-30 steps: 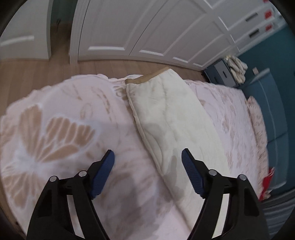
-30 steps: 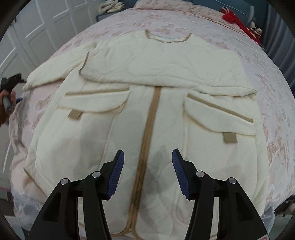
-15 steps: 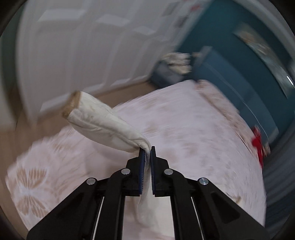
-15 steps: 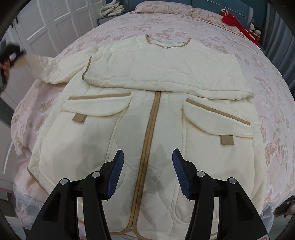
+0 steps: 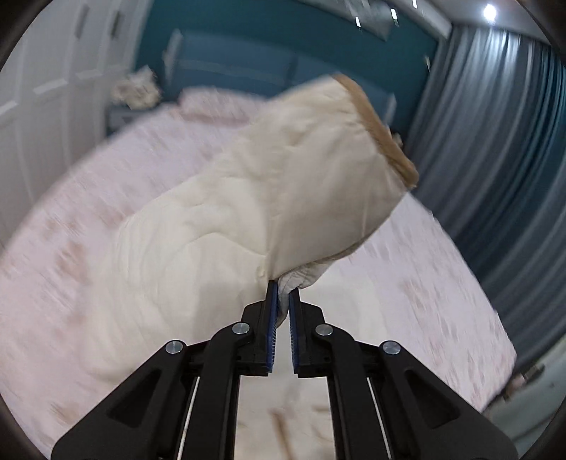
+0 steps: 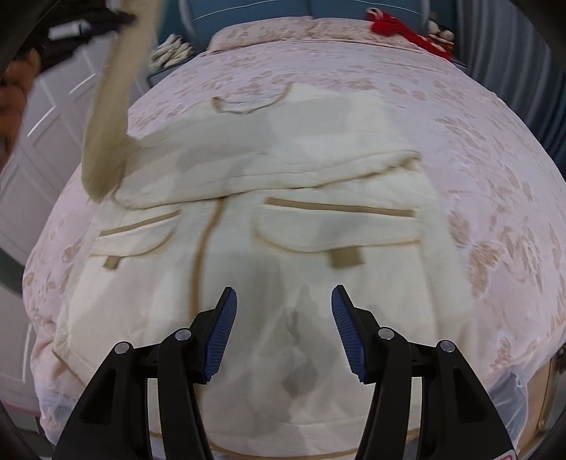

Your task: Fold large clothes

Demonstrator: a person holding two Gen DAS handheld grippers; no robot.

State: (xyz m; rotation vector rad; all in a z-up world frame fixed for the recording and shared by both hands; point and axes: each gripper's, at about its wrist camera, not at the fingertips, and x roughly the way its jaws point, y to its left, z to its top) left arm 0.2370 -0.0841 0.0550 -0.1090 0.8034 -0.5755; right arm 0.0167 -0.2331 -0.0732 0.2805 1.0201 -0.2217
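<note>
While my left gripper (image 5: 281, 290) is clenched on a fold of the jacket's sleeve (image 5: 283, 184), the sleeve stands up off the bed (image 5: 63, 219) and fans out toward one o'clock in the left wrist view, its tan cuff (image 5: 378, 131) at the far end. The view is blurred. In the right wrist view I see that same gripper (image 6: 81, 24) high at eleven o'clock, held in a hand (image 6: 14, 95) at the frame's edge, with the sleeve (image 6: 113, 116) hanging from it down to the jacket's shoulder.

The jacket (image 6: 247, 219) lies flat on the pink flowered bed (image 6: 495, 159), front up, neckline at twelve o'clock, a tan strip down its middle and a flapped pocket (image 6: 336, 226) on either side. Its other sleeve is folded across the chest.

My right gripper (image 6: 283, 318) hovers over the lower front, pointing toward the neckline, its blue pads (image 6: 221, 336) spread wide and holding nothing.

A red cloth (image 6: 399, 26) lies by the pillows at one o'clock.
</note>
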